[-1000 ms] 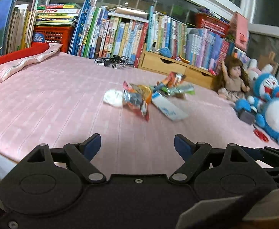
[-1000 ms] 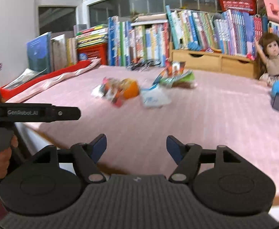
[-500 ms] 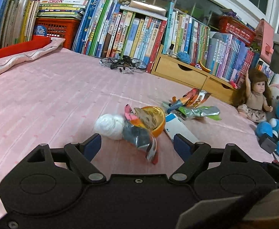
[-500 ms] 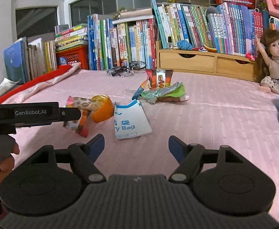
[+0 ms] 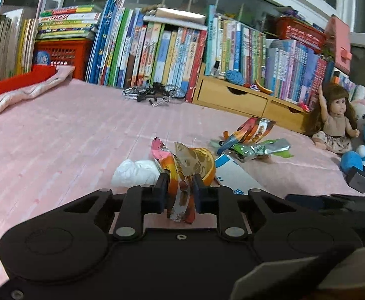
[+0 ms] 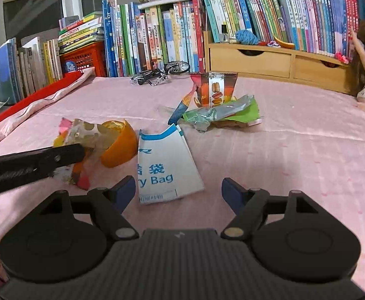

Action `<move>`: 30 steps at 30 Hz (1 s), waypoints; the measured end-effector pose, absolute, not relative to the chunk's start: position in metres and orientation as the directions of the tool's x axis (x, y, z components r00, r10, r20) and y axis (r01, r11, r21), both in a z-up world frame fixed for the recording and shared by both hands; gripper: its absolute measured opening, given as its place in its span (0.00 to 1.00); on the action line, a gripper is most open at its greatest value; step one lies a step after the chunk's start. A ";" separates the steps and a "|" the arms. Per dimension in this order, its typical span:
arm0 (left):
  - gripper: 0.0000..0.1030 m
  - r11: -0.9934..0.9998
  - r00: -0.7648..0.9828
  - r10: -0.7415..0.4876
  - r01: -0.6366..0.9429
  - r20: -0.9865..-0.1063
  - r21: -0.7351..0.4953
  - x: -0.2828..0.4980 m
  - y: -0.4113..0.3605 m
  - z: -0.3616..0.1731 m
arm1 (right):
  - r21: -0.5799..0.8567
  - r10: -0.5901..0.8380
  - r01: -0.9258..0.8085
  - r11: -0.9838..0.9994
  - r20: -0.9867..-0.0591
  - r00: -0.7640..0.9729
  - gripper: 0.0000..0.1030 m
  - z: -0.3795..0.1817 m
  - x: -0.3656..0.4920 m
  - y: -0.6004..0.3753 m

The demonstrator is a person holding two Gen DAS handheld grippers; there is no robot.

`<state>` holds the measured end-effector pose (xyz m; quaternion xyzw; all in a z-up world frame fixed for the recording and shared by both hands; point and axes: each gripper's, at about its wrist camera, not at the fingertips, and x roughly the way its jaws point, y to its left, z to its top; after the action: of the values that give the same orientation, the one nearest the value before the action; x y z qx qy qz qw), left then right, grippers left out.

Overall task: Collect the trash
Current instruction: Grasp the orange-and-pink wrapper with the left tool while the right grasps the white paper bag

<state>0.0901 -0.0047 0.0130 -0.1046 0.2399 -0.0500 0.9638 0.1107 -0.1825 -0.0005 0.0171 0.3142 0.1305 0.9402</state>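
Beside the orange peel half on the pink striped bedspread, my left gripper is closing its jaws on a crinkled pink-and-orange snack wrapper. My right gripper hovers wide open, empty, over the white-and-blue paper bag just right of that peel.

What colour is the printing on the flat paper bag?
Blue on white paper bag; clearest in right wrist view.
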 end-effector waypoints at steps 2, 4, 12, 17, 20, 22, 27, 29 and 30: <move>0.17 0.972 0.883 -0.156 0.057 -0.443 -0.229 0.086 -0.003 0.015 | 0.131 0.264 -0.232 0.964 -0.592 0.762 0.83 -0.001 0.116 -0.181; 0.15 0.973 0.889 -0.153 0.060 -0.432 -0.221 0.082 -0.002 0.018 | 0.131 0.265 -0.234 0.963 -0.594 0.760 0.83 0.000 0.120 -0.178; 0.11 0.973 0.899 -0.150 0.060 -0.411 -0.223 0.070 0.009 0.030 | 0.056 0.238 -0.258 0.964 -0.611 0.755 0.61 0.002 0.128 -0.156; 0.09 0.972 0.901 -0.152 0.063 -0.406 -0.225 0.063 0.015 0.035 | 0.018 0.219 -0.250 0.968 -0.543 0.810 0.38 0.013 0.113 -0.152; 0.09 0.971 0.904 -0.155 0.065 -0.400 -0.230 0.060 0.017 0.038 | 0.015 0.218 -0.247 0.969 -0.525 0.823 0.34 0.019 0.108 -0.154; 0.09 0.970 0.906 -0.158 0.069 -0.393 -0.232 0.057 0.018 0.040 | 0.014 0.220 -0.248 0.969 -0.516 0.828 0.32 0.021 0.104 -0.155; 0.09 0.969 0.910 -0.166 0.079 -0.381 -0.235 0.050 0.019 0.045 | 0.030 0.232 -0.252 0.967 -0.501 0.833 0.22 0.025 0.091 -0.160; 0.09 0.968 0.911 -0.166 0.077 -0.377 -0.241 0.047 0.021 0.046 | 0.027 0.225 -0.244 0.969 -0.498 0.837 0.12 0.025 0.084 -0.163; 0.09 0.967 0.911 -0.166 0.076 -0.378 -0.242 0.046 0.022 0.046 | 0.034 0.231 -0.248 0.968 -0.498 0.836 0.12 0.026 0.080 -0.165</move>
<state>0.0456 0.0216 0.0460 -0.1119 0.2016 -0.0621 0.9711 0.0804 -0.1647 0.0256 -0.0159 0.2579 0.1249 0.9579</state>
